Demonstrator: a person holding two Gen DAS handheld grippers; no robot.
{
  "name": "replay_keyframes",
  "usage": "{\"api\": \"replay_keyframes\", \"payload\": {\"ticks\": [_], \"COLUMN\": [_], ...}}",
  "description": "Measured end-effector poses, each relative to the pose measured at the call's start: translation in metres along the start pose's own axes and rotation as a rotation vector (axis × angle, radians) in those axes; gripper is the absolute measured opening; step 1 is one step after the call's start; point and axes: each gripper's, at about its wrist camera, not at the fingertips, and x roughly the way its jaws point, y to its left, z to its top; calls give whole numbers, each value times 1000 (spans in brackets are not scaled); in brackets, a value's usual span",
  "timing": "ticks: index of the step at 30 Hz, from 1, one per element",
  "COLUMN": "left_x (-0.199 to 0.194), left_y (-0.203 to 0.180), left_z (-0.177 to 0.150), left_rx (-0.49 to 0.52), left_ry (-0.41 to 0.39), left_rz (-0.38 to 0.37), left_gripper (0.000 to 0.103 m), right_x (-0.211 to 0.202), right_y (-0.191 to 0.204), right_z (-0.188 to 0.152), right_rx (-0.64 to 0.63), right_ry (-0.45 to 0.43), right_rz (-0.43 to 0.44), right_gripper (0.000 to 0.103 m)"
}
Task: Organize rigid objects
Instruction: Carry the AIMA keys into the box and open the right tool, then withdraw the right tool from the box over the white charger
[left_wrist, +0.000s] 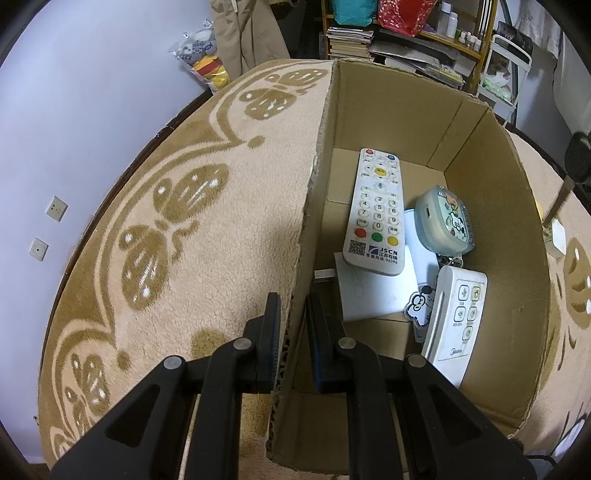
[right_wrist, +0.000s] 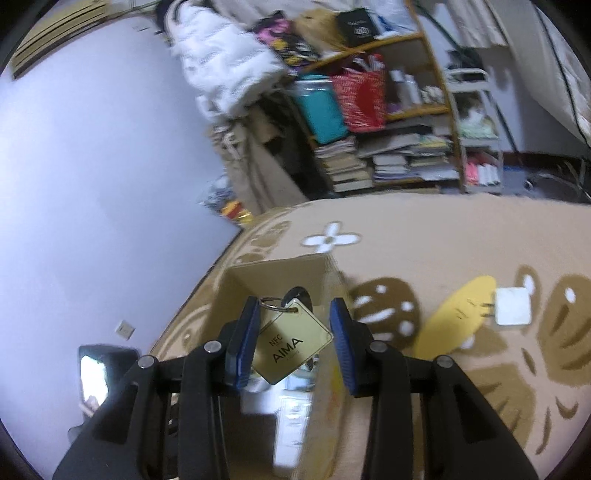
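Left wrist view: my left gripper (left_wrist: 291, 332) has its jaws drawn in on the near left wall of the cardboard box (left_wrist: 491, 192), one jaw outside, one inside, the corrugated edge between them. I judge this hold is meant to steady the box while items go in. The box sits on a beige patterned rug (left_wrist: 177, 229). Inside, at 12 o'clock from my jaws, a long white remote (left_wrist: 376, 210) lies face up across white paper (left_wrist: 376, 288). At 1 o'clock sits a small rounded case with cartoon print (left_wrist: 445, 221), touching the far right wall. At 3 o'clock a white air-conditioner remote (left_wrist: 456, 321) leans against the right wall, with a cartoon dog charm (left_wrist: 419, 306) just beside it. The items appear collected, not sorted.

Right wrist view: my right gripper (right_wrist: 293, 332) is above the open box (right_wrist: 280, 273), the frame blurred. A gold tag marked AIMA (right_wrist: 291, 347) on a key ring (right_wrist: 271, 304) hangs between the jaws; they stand apart with a gap at the right pad. Whether the left pad touches the tag, I cannot tell. I judge the tag is positioned for dropping into the box. At 3 o'clock, on the rug, a yellow banana-shaped piece (right_wrist: 458, 314) and a white square block (right_wrist: 511, 306) remain outside, touching each other.
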Motion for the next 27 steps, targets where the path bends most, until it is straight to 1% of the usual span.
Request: {"api": "replay_keyframes", "payload": {"ticks": [2,6,11,18,22,24,25,26,27], "left_x": [0,0,-1,-1,-1,0,0,0,0], "left_y": [0,0,0,-1,-1,0,0,0,1], "left_z": [0,0,0,1,1,1,0,0,0], "left_rx": [4,3,9,4,4,3,3,3,3], "left_ry": [-1,-1,-4,-2,-4,-3,-3,-3,-3], "left_rz": [3,1,4,-1,-1,-4,-6,-6,-7], "left_gripper": [14,14,14,14,14,14,14,14,14], "right_x": [2,14,25,29,28,25,22,18,15], "right_y": [8,18,24,29,30,31,31,32,32], "right_z": [-6,-21,-35,-41,-38,-35,-33,-31,-29], "right_rx": [-31,-79,-124,-166,-173,-167,-166,-177,-186], "right_ry": [7,51,107,122,118,104,91,76,64], "right_rz": [12,26,7,-45,-53,-65,-80,-121,-145], "right_gripper": [41,41,41,41,42,50,57,62,63]}}
